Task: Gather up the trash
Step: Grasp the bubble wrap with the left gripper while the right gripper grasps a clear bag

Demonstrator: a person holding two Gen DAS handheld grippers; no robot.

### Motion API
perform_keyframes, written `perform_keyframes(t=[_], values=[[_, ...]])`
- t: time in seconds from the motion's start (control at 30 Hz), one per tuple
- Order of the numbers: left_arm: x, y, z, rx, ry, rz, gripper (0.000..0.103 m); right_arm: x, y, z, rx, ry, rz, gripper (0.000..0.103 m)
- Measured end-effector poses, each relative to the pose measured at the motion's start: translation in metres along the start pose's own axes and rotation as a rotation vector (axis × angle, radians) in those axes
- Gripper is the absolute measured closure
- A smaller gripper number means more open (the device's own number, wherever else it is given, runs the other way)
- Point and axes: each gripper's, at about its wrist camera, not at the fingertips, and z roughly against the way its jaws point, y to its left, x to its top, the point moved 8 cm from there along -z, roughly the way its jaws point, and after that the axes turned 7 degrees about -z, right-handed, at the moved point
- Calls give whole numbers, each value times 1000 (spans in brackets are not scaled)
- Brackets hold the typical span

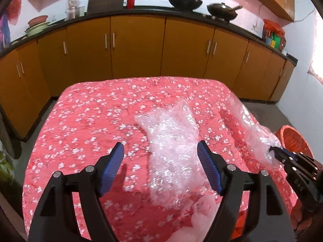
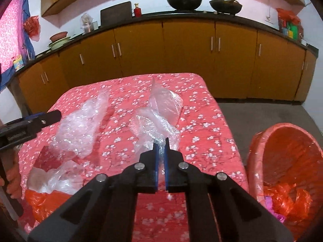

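On the right gripper's point(image 2: 160, 143) black body, seen at the lower right of the left wrist view, raised letters read roughly "BAS"; a label on the left gripper, at the left edge of the right wrist view, is too blurred to read. The left gripper point(image 1: 160, 151) hangs with its jaws spread wide and holding nothing, above a strip of bubble wrap point(image 1: 171, 141) lying across the red flowered cloth of the bench point(image 1: 90, 111). The right gripper's jaws are nearly closed, pinching the near edge of a clear plastic bag point(image 2: 159, 113) at the centre of the right wrist view. More crumpled clear plastic point(image 2: 60, 178) and an orange bag point(image 2: 43, 203) lie at the lower left. Beside the bench at the lower right stands an orange basket point(image 2: 290, 147) with orange wrappers inside. Yellow cupboards point(image 2: 181, 50) fill the background.
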Motion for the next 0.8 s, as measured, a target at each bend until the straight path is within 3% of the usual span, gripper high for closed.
perform_keyframes(t=[0.27, 0.4, 0.53, 0.8], values=[[-10, -2, -30, -38, 114, 13, 31, -1, 3, -1, 15, 3, 4, 97], [-20, -4, -41, -66, 158, 11, 58, 0, 2, -2, 22, 6, 0, 97], [-18, -4, -39, -41, 141, -17, 75, 0, 2, -2, 23, 5, 1, 97], [-5, 15, -28, 61, 85, -26, 83, 0, 0, -1, 13, -8, -2, 97]])
